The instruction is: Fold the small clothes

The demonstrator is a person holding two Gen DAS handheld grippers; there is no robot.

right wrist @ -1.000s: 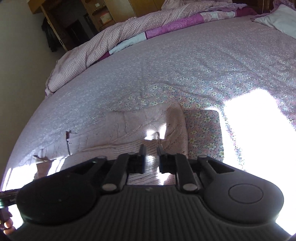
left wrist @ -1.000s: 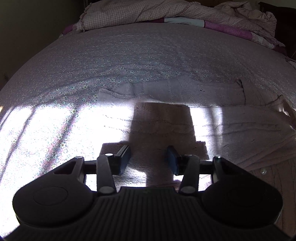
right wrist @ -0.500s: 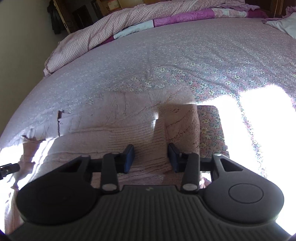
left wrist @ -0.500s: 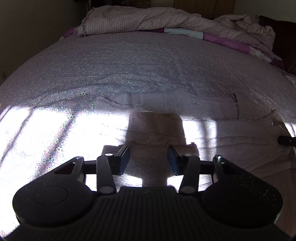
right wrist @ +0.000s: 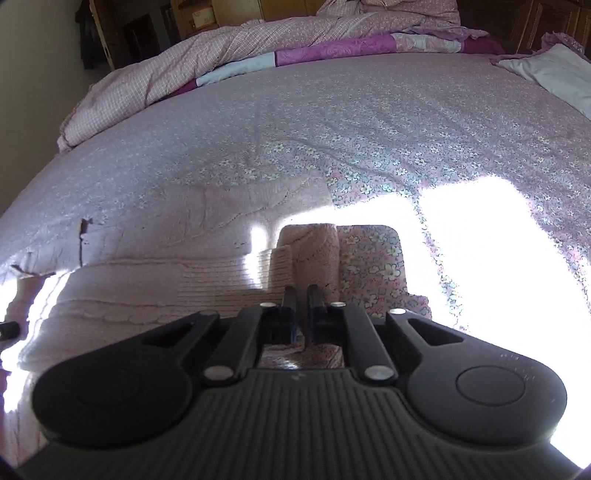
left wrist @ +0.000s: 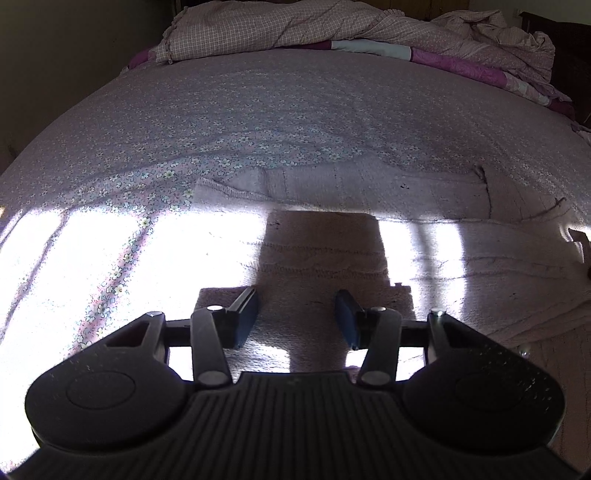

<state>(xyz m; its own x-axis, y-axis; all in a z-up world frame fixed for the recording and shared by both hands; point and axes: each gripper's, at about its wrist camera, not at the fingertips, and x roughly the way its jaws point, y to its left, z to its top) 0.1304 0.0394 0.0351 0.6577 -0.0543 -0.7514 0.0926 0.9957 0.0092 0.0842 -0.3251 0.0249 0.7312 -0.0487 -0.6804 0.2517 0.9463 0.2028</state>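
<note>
A pale pink knitted sweater lies spread on the flowered bed sheet. My left gripper is open and empty, hovering low over the sweater's near part. In the right wrist view the sweater lies to the left and ahead. My right gripper is shut on the sweater's right edge, where a fold of knit rises just past the fingertips. The other gripper's tip shows at the far left edge.
A bunched checked and purple quilt lies along the far edge of the bed, also seen in the right wrist view. A pillow sits at the far right. Bright sun patches fall on the sheet.
My right gripper, open half a second ago, has closed on the sweater's right edge. My left gripper stayed open and shifted only slightly over the sweater.
</note>
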